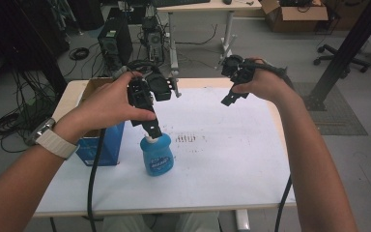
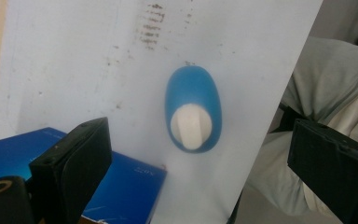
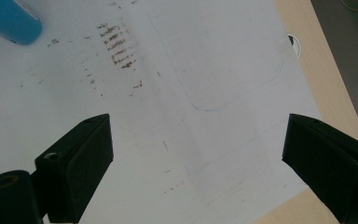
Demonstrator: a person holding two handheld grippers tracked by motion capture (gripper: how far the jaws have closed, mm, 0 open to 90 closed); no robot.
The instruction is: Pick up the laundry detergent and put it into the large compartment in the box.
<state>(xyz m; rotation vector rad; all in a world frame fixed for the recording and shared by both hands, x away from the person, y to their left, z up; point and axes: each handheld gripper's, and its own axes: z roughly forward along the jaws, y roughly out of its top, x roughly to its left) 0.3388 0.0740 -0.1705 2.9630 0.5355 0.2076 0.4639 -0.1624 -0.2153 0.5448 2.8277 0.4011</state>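
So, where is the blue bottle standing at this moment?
In the high view the blue bottle stands upright on the white table, left of its middle, just right of the blue box and directly below the open left hand-held gripper.

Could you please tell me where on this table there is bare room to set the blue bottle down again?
The white sheet lies bare right of the blue bottle, past the brown smudges, below the right gripper. It is crowded at the left, where the blue box stands close beside the bottle under the left gripper.
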